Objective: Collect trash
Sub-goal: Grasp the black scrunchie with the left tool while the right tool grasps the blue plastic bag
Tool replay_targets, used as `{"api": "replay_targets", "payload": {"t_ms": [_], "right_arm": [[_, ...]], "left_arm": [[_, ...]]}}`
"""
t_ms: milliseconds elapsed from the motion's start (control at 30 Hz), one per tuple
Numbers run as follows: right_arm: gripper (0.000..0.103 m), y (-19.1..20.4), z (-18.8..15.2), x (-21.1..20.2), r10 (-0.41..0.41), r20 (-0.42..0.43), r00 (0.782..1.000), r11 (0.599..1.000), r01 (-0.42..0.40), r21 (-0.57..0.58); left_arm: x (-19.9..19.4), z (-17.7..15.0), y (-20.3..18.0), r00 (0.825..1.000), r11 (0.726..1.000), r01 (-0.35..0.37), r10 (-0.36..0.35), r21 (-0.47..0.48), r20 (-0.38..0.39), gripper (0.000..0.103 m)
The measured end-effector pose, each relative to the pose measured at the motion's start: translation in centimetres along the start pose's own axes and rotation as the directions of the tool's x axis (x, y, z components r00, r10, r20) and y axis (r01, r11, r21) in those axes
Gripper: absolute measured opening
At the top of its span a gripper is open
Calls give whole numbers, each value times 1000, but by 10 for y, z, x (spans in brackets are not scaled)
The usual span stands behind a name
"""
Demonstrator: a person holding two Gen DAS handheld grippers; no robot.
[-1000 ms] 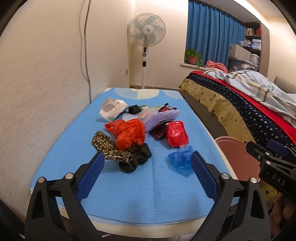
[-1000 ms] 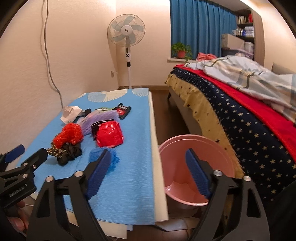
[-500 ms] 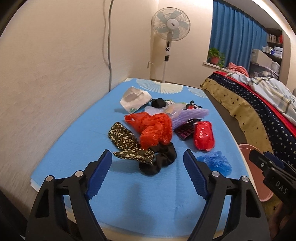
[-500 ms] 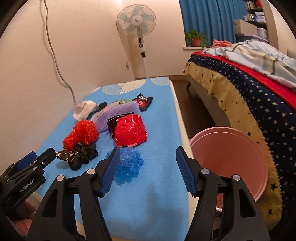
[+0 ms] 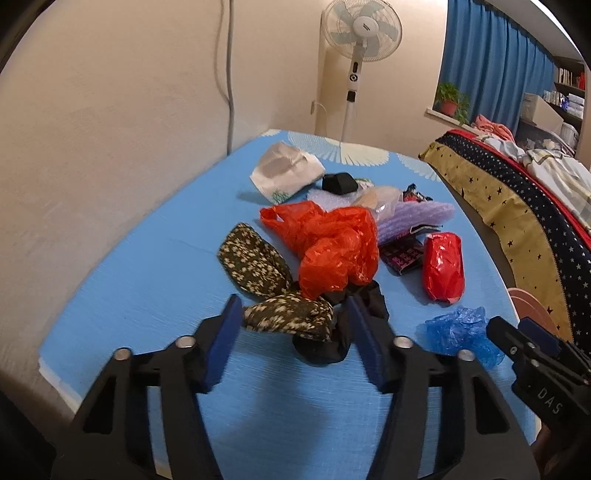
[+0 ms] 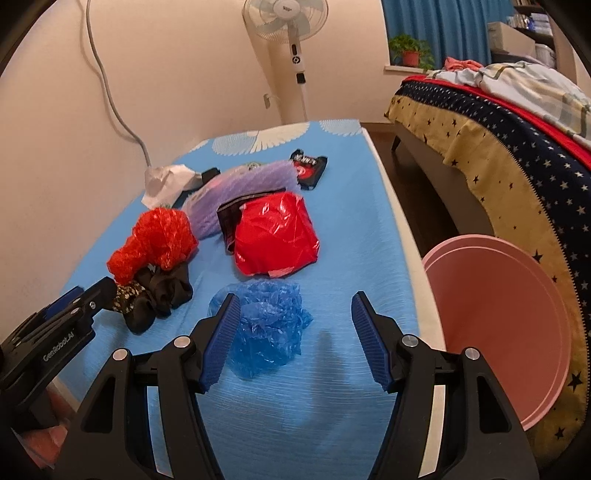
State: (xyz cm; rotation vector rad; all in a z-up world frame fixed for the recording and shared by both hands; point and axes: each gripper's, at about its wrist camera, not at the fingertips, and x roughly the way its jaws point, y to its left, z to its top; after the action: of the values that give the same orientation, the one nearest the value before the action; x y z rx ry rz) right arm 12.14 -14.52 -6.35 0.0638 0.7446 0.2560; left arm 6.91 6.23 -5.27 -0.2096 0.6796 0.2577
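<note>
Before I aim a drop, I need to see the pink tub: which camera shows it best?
The right wrist view: the pink tub shows its whole open mouth, standing on the floor between the blue mat and the bed. The left wrist view catches only a sliver of its rim at the mat's edge.

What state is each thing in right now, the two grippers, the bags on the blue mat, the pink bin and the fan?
left gripper: jaws closing around the floral cloth, not pressing yet
right gripper: jaws open, blue bag between them, untouched
orange bag: crumpled, lying on the mat
red bag: bundled, lying flat
pink bin: upright, nothing visible inside
fan: upright; running or not, cannot tell
</note>
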Motion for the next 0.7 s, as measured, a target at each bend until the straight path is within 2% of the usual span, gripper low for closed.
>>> {"api": "replay_targets", "payload": {"t_ms": [33, 100, 200, 233, 333, 367, 700], "right_arm": [[62, 0, -1, 1, 2, -4, 1000, 1000, -2, -1], [55, 1, -1, 4, 6, -13, 1000, 1000, -6, -5], [37, 2, -1, 9, 13, -32, 999, 1000, -14, -13], [27, 3, -2, 9, 24, -39, 999, 1000, -24, -17], [6, 8, -2, 6, 36, -36, 999, 998, -38, -40], [2, 9, -1, 4, 42, -33, 999, 998, -44, -45], [0, 7, 3, -35, 43, 63, 997, 998, -39, -58]], "left_arm": [[2, -1, 0, 1000, 1000, 2, -2, -3, -7, 47], [4, -1, 1, 1000, 1000, 3, -3, -10, -14, 40], [5, -2, 4, 1000, 1000, 13, -14, -18, -24, 19], [5, -1, 5, 1000, 1000, 19, -19, -21, -24, 10], [1, 1, 6, 1000, 1000, 23, -24, -20, -10, 4], [-1, 2, 6, 1000, 1000, 23, -23, -21, -2, 4], [-42, 11, 7, 994, 1000, 19, -18, -5, 112, 3]]}}
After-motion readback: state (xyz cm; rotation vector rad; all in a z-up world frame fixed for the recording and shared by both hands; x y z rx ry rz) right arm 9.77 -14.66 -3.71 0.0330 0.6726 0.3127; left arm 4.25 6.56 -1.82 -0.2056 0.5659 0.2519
